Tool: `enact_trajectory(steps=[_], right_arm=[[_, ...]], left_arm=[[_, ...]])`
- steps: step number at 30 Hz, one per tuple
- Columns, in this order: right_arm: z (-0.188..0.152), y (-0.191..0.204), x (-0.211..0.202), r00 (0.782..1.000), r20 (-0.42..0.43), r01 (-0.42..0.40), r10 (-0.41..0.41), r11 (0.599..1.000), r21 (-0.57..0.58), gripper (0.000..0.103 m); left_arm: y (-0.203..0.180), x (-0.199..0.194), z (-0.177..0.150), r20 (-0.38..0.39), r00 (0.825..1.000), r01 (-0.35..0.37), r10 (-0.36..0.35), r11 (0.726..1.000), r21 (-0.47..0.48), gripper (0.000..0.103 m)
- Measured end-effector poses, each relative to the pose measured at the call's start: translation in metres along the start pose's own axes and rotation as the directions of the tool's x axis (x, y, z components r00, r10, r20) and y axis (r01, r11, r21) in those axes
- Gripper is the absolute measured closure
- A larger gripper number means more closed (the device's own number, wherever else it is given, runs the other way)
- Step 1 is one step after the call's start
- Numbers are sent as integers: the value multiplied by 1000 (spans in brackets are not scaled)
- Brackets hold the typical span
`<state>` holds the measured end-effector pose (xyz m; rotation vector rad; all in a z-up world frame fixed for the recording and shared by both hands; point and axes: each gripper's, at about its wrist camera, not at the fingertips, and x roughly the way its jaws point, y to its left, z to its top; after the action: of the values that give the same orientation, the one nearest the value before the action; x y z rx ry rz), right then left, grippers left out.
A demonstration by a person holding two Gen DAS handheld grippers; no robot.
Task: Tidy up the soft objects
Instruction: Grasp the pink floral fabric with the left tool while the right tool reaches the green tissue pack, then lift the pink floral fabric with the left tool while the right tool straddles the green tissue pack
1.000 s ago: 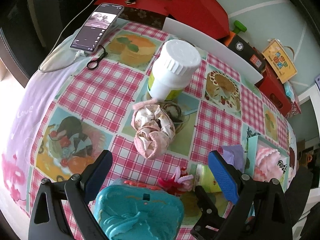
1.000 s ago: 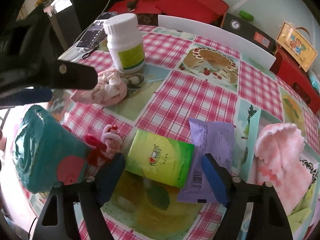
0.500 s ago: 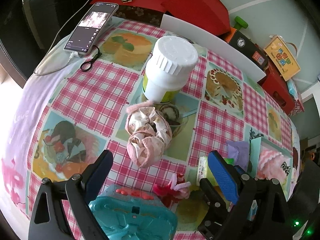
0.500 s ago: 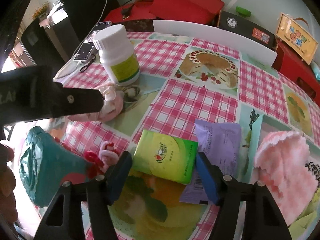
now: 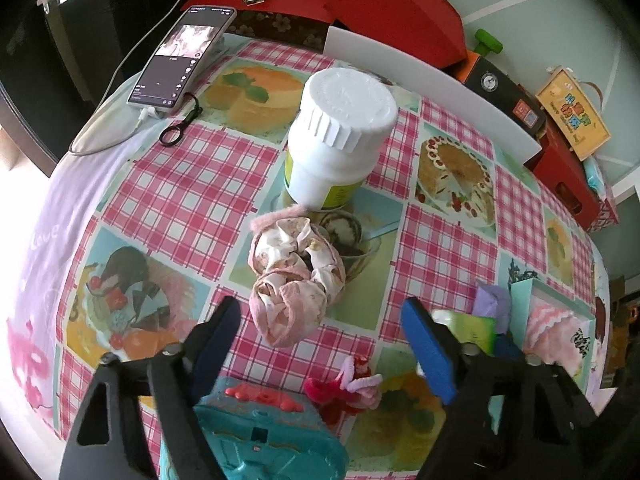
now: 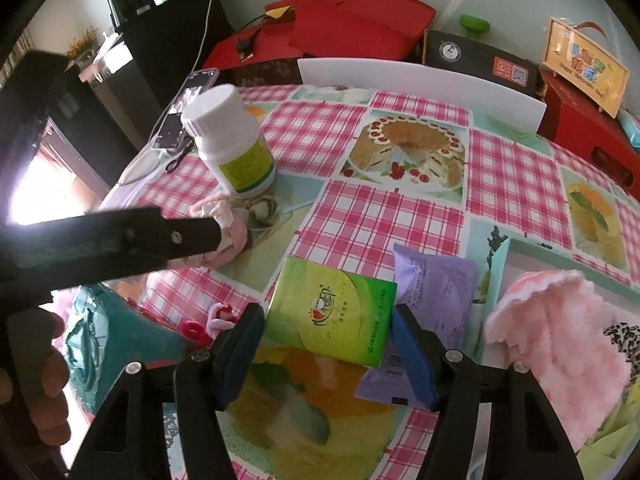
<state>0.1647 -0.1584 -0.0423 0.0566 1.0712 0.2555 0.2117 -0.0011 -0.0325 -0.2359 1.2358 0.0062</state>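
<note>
While the left hand-held gripper hangs spread apart over a pink scrunchie on the desk, the right hand-held gripper brackets, unclosed, a green tissue pack.

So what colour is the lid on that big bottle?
White. The bottle lid shows best in the left wrist view.

Both wrist views look steeply down, close over the table, sharing the white bottle.

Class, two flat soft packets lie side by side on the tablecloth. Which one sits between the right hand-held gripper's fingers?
The green packet, framed by the open right hand-held gripper. The purple packet lies outside, partly tucked under the green one's edge.
</note>
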Motion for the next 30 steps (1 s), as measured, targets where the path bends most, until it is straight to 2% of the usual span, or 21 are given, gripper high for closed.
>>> enact_trajectory(steps=[5,7,9,13,19,30], right_arm=[[3,-4,-11,1000,28,-7,7,1000,9,34],[3,-4,-13,999,33,-8,8,1000,10,35],[3,-5,-14,999,35,-10,9,1000,13,35],[3,-7,-15,999,39,-11,11,1000,20,35],[2,-9,-17,999,40,-11,10,1000,27,35],[2,-11,-23,998,56,-7,6,1000,29,35]], left_arm=[[0,5,1,-7,1000,-24,24,1000,-5,45],[0,6,2,-5,1000,-30,29,999,-14,63],[1,8,2,-5,1000,-30,30,999,-19,74],[2,9,1,-4,1000,-28,28,999,-23,84],[1,6,0,12,1000,-25,25,1000,-18,91],[-1,-7,0,47,999,-1,1,1000,-1,94]])
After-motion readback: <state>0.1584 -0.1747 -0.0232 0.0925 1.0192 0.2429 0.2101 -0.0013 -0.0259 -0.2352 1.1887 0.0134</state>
